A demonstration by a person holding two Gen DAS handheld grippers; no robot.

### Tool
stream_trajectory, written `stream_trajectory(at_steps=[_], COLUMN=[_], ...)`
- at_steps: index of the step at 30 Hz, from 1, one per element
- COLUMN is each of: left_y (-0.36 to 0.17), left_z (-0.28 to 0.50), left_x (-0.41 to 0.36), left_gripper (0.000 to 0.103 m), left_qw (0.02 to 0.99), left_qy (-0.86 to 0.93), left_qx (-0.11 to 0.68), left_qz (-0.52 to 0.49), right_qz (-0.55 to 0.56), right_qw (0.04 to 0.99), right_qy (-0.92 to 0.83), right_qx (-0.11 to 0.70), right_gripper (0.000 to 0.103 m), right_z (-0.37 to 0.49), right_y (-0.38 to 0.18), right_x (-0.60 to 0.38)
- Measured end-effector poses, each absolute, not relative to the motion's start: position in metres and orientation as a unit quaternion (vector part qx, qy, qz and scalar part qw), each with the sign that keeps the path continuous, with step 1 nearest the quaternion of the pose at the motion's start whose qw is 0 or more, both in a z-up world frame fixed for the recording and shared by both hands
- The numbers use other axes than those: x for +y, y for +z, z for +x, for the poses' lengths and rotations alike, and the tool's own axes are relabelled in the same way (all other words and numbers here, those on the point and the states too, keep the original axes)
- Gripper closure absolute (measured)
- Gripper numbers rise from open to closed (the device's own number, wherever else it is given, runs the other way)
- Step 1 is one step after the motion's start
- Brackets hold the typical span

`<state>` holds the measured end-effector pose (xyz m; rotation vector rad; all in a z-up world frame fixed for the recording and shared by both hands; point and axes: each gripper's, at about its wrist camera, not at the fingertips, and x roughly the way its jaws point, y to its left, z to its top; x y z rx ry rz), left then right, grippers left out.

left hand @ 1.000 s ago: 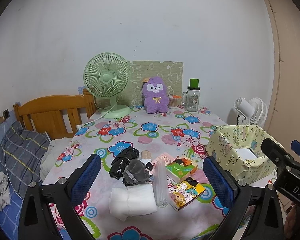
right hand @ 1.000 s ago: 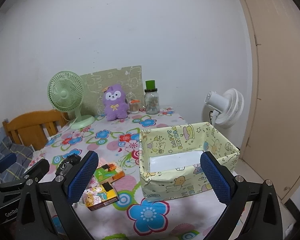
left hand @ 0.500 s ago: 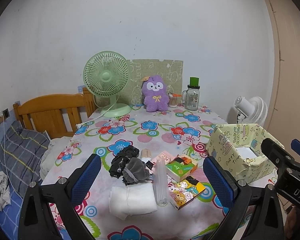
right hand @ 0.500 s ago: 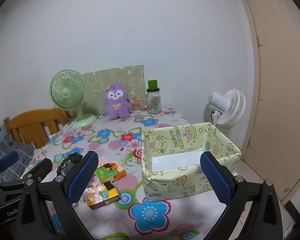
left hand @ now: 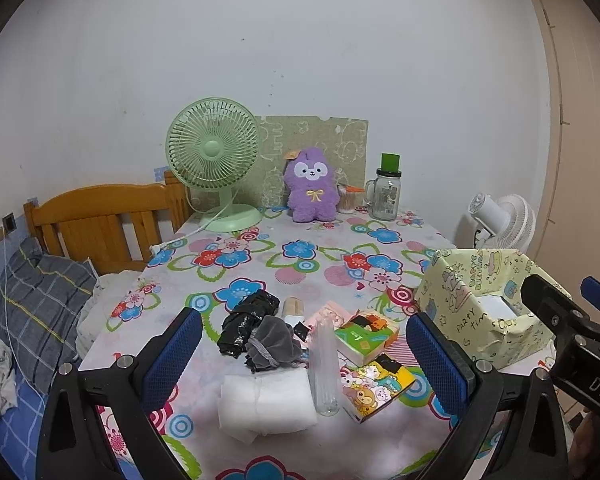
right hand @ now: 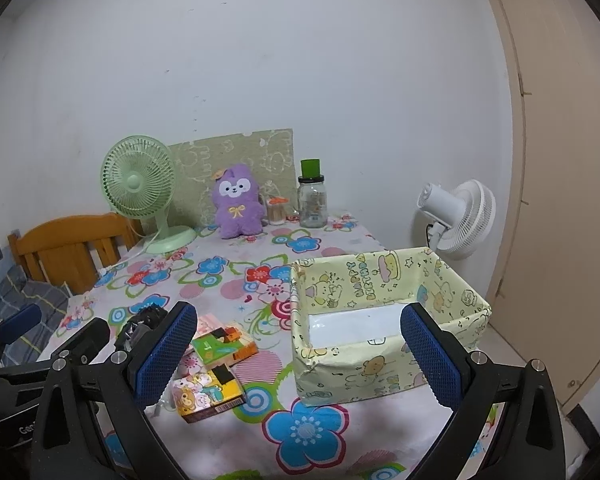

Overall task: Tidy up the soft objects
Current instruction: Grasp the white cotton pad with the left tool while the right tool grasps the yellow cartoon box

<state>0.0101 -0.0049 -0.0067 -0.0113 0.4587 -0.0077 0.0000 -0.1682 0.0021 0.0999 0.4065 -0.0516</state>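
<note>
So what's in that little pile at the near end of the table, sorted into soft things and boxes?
Soft things: 3, namely the white folded cloth, the grey fabric bundle and the black crumpled piece.
Boxes: 3, namely the cartoon animal box, the green box and the pink box.
Clear tube: 1.
Total: 7.

A crumpled black cloth (left hand: 247, 319) and a bunched grey cloth (left hand: 274, 343) lie touching near the front of the flowered surface (left hand: 300, 268). A folded white cloth (left hand: 266, 402) lies flat just in front of them. To their right stands an open yellow cartoon-print box (right hand: 384, 320).
</note>
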Motion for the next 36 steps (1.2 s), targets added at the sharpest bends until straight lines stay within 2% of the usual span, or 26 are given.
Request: stream_trajectory(at_steps=[36], left_y=[-0.085], left_z=[0.056], left_x=[0.037], left_gripper=[0.001], left_qw=[0.936], left_qy=[-0.016], left_qx=[0.351], left_qz=[-0.004], right_qz=[0.017], right_qw=[0.954], right_qy=[0.035], right_qx=[0.297], right_gripper=[0.002], right_z=[0.055], right_y=[-0.064], right_x=[-0.096])
